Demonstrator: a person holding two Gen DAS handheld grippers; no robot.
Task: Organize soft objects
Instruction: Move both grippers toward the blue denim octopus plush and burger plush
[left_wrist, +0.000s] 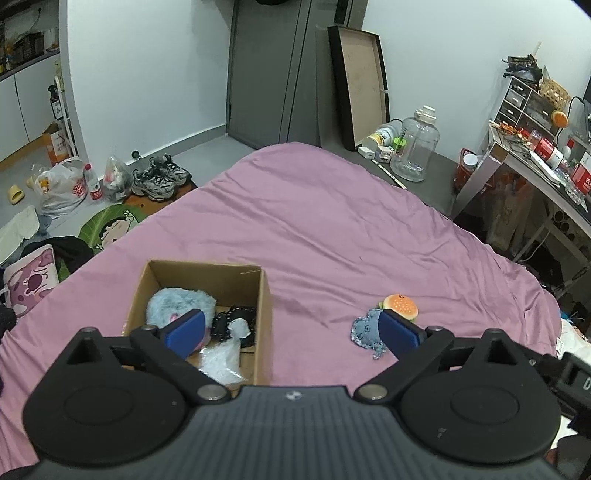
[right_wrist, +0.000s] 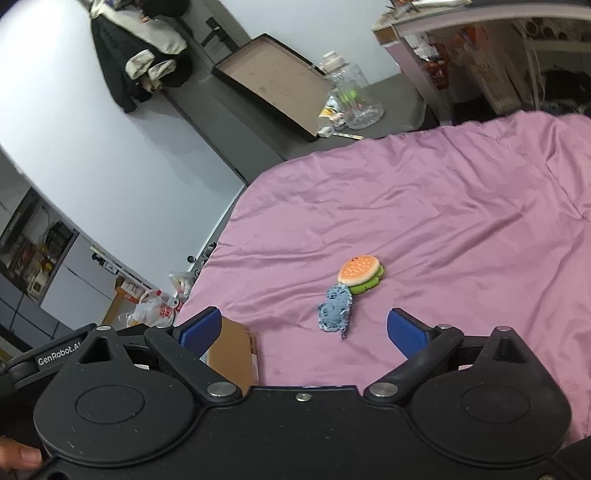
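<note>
Bed: a pink-purple sheet (left_wrist: 332, 229) covers the whole working surface, creased, with all task items lying on it.
Cardboard box: an open box (left_wrist: 264, 295) sits on the sheet, on the left of the left wrist view; in the right wrist view only a corner (right_wrist: 232, 350) shows behind the left finger.
Box contents: a fluffy light-blue plush (left_wrist: 177, 301) fills the far-left part; a black studded item (left_wrist: 236, 317) lies beside it; a clear plastic bag (left_wrist: 221, 360) rests at the near side.
Left gripper (left_wrist: 291, 328): blue-padded fingers spread wide, nothing between them; one pad hangs over the box, the other over the denim toy.
Right gripper (right_wrist: 303, 328): fingers spread wide, holding nothing, above the sheet just short of the denim toy.
Denim toy: a small flat blue denim figure (right_wrist: 334, 308) lies on the sheet, well apart from the box, to its right.
Burger toy: a small plush hamburger (right_wrist: 360, 275) with a green layer lies touching the far end of the denim toy.
</note>
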